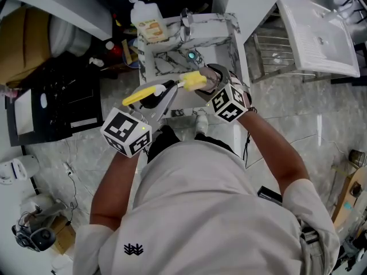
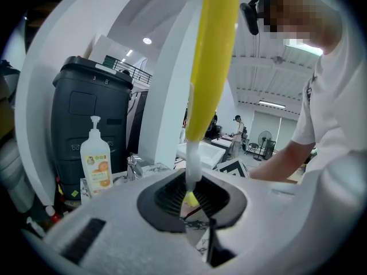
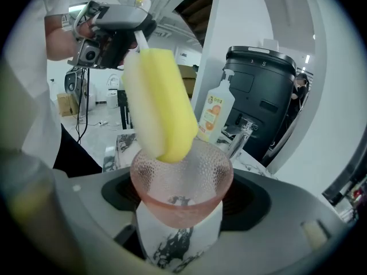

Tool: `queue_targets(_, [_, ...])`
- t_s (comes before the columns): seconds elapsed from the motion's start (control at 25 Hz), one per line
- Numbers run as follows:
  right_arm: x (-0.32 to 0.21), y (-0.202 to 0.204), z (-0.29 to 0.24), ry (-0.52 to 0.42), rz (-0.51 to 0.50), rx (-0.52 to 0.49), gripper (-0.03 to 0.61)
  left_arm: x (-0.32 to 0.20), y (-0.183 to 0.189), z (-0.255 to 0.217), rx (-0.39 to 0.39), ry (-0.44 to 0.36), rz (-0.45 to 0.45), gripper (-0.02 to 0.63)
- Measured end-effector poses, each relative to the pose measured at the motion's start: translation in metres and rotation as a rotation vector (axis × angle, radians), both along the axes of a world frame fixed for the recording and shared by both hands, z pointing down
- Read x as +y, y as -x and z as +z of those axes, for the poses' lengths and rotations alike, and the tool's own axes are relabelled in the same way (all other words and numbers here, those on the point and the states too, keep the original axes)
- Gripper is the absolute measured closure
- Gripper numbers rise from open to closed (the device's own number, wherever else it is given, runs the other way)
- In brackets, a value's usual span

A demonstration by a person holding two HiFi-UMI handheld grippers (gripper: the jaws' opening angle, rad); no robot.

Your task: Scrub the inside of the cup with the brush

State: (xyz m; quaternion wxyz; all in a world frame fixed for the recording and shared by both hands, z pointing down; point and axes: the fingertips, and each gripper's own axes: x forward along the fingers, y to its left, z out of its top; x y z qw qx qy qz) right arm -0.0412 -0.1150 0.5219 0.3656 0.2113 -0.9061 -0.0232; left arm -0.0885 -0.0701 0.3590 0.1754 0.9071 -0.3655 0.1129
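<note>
Grips the brush (image 2: 215, 56) with the left gripper (image 2: 192, 195), jaws drawn narrow and clamped on the thin white stem just below the yellow handle. Carries the pink dimpled cup (image 3: 180, 182) in the right gripper (image 3: 182, 213), jaws spread wide and pressed on its lower wall, mouth tilted up toward the brush. Brings the yellow sponge head (image 3: 160, 105) in from 11 o'clock of the cup, slanted, its lower tip right at the mouth and crossing the far rim at about 12 o'clock; cannot tell whether it touches the glass. In the head view, places both tools over the near edge of the marble sink (image 1: 226, 24), at 12 o'clock from the person's chest, with the left gripper at 8 o'clock of the cup. Leaves the soap bottle (image 1: 150, 24) standing at 11 o'clock of the sink, the faucet (image 1: 186, 19) at its 12 o'clock. Shows a black bin (image 3: 269, 96) behind the bottle in both gripper views.
</note>
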Motion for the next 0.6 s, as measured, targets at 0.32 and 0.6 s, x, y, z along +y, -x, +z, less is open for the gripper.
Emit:
queue_targets(0.32, [0.008,0.0,0.004,-0.007,-0.029,0.042,0.178,0.0,-0.026,0.014,-0.043,0.025,0.067,0.58])
queue_targets(0.6, [0.019,0.006,-0.003,-0.069,-0.078,0.068,0.178,-0.003,-0.041,0.039,-0.08,0.059,0.095,0.58])
